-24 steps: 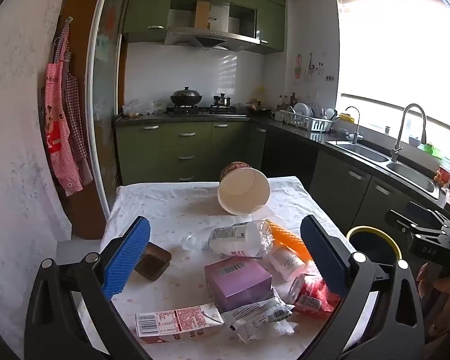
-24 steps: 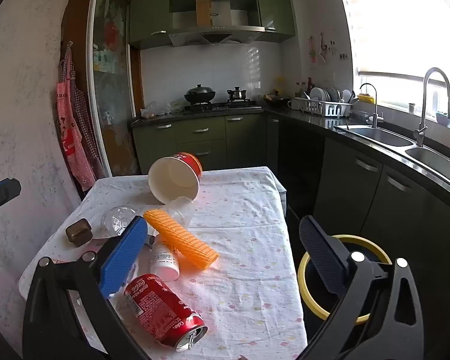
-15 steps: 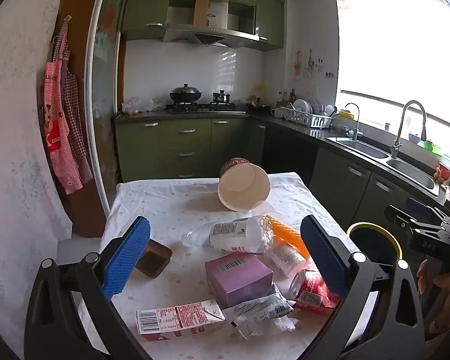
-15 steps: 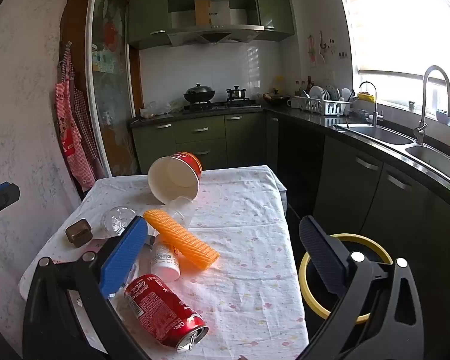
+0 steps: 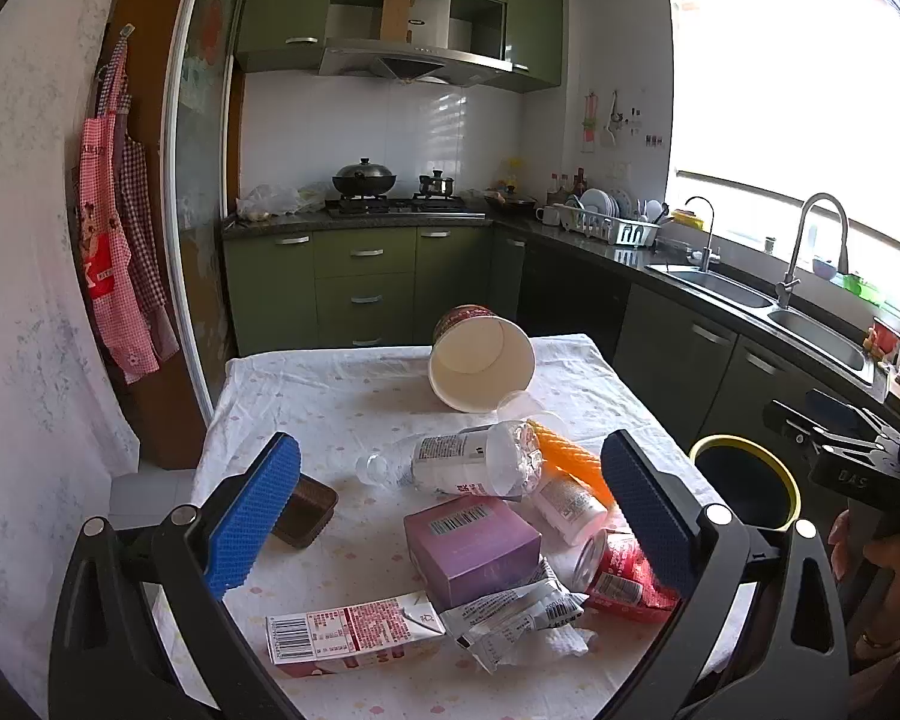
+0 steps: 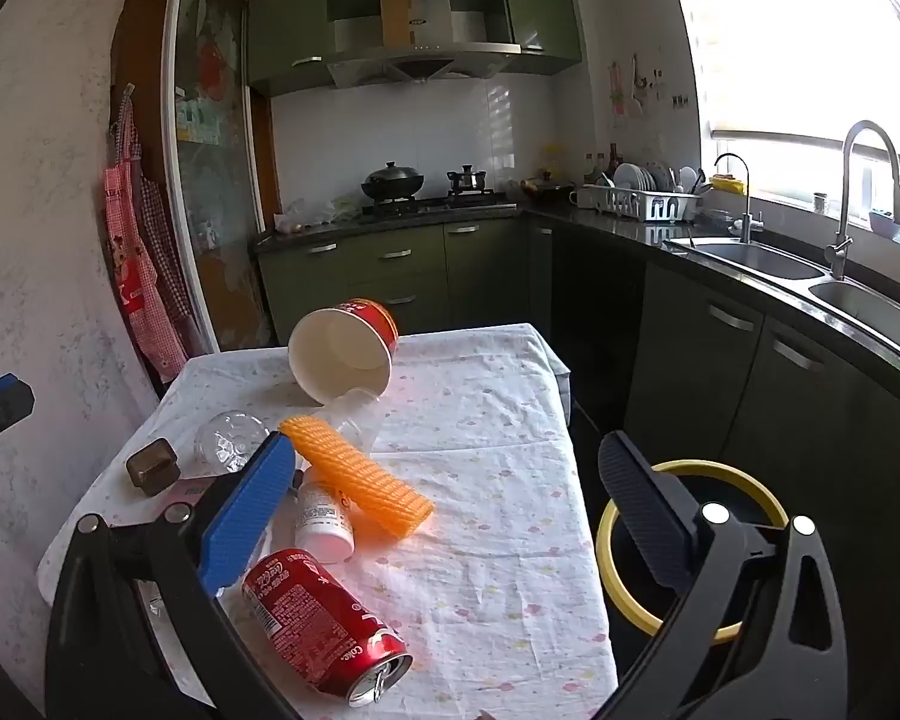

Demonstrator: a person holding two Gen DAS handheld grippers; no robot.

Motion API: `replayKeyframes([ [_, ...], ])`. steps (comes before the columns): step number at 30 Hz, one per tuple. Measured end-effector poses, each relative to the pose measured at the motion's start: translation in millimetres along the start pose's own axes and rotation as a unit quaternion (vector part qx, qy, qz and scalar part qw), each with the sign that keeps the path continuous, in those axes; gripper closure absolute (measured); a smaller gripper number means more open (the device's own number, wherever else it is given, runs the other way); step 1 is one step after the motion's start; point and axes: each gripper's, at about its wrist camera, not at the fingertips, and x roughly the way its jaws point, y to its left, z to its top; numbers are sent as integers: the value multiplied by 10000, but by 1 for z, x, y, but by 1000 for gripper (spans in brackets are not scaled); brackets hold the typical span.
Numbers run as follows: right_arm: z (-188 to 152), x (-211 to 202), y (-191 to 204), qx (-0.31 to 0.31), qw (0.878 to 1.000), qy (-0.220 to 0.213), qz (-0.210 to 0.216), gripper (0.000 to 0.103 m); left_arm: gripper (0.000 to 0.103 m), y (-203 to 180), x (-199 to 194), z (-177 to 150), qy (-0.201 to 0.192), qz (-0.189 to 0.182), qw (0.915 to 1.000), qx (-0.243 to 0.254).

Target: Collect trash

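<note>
In the left wrist view the left gripper (image 5: 450,504) hangs spread and empty over the near litter; lowering squarely astride the purple box (image 5: 471,546) should grip best. In the right wrist view the right gripper (image 6: 444,498) gapes empty, the cola can (image 6: 327,624) near-left, and the yellow-rimmed bin (image 6: 630,594) right of the table (image 6: 486,420) looks dark inside, contents unseen.

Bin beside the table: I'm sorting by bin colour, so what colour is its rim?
Yellow rim on the round dark bin, clearest in the right wrist view.
</note>
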Motion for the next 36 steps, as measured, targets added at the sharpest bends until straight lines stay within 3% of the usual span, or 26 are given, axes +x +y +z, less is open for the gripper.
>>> replayKeyframes([
  [36, -1, 6, 0, 41, 10000, 64, 1, 6, 5, -3, 6, -6, 73, -49, 10000, 27],
])
